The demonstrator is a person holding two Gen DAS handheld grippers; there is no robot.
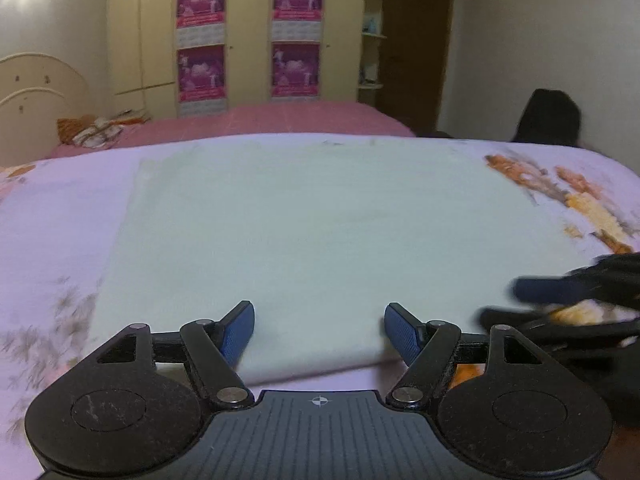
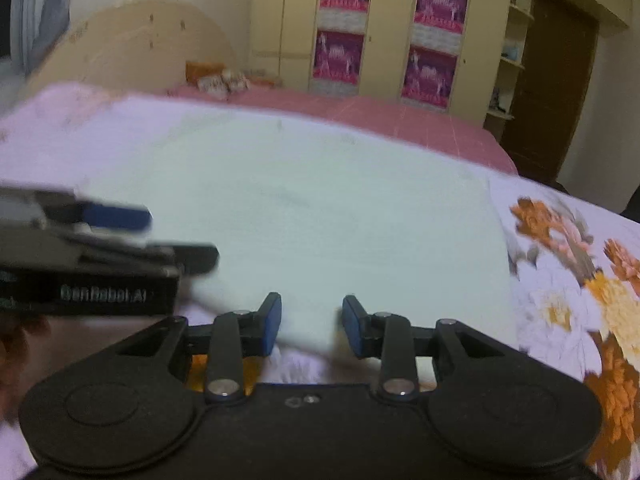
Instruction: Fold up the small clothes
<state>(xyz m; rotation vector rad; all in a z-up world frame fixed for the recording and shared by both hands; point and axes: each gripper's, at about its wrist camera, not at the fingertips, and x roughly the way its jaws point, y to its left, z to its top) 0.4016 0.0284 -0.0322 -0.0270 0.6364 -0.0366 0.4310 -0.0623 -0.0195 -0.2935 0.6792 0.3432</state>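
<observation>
A pale mint-white folded garment (image 1: 316, 232) lies flat as a rectangle on the floral bedsheet (image 1: 48, 232); it also shows in the right wrist view (image 2: 328, 208). My left gripper (image 1: 319, 334) is open, its blue pads just over the garment's near edge, holding nothing. My right gripper (image 2: 312, 326) is open over the near edge too, empty. The right gripper shows blurred at the right in the left wrist view (image 1: 560, 292). The left gripper shows blurred at the left in the right wrist view (image 2: 120, 236).
The floral sheet (image 2: 572, 280) has orange flowers to the garment's right. Behind lies a pink bed (image 1: 256, 120) with an orange-white pillow (image 1: 94, 130), a cream headboard (image 1: 36, 92), a wardrobe with magenta posters (image 1: 248, 36) and a dark chair (image 1: 550, 118).
</observation>
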